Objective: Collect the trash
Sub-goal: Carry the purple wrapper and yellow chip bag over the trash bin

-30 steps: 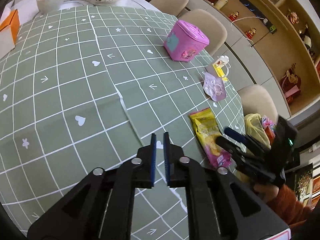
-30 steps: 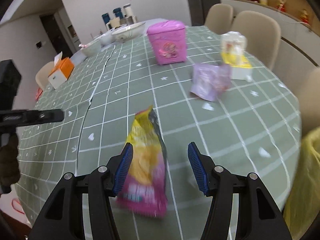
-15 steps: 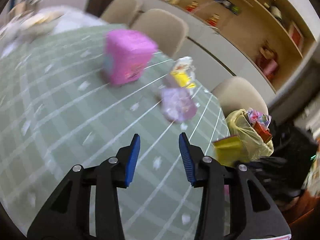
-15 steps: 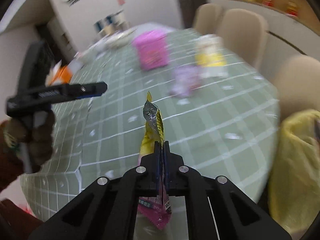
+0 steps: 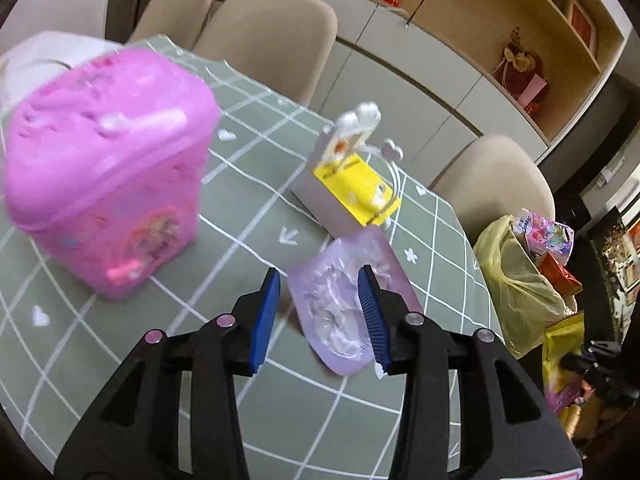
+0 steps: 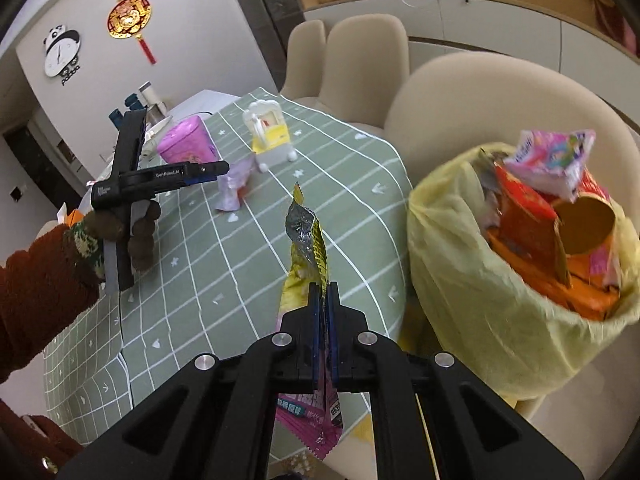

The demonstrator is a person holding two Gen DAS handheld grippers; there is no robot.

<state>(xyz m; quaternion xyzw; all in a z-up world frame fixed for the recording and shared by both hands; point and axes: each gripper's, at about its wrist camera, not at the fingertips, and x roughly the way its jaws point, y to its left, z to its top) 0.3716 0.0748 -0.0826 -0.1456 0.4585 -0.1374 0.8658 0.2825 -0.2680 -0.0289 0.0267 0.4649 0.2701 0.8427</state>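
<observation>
My right gripper (image 6: 325, 308) is shut on a yellow and pink snack wrapper (image 6: 307, 240), held up off the table's edge, left of the yellow trash bag (image 6: 472, 264) full of packaging. The bag also shows in the left wrist view (image 5: 516, 280). My left gripper (image 5: 320, 312) is open, its blue pads either side of a crumpled lilac plastic packet (image 5: 340, 304) lying on the green checked tablecloth (image 5: 256, 232). The right wrist view shows that packet (image 6: 232, 188) just beyond the left gripper (image 6: 216, 169).
A pink toy case (image 5: 104, 184) stands left of the lilac packet, and a white and yellow toy box (image 5: 352, 184) stands just behind it. Beige chairs (image 5: 496, 188) ring the table's far side. A cabinet with shelves runs along the wall.
My right gripper shut on the snack wrapper, lifted it and swung toward the trash bag. My left gripper opened and moved across the table to the lilac packet.
</observation>
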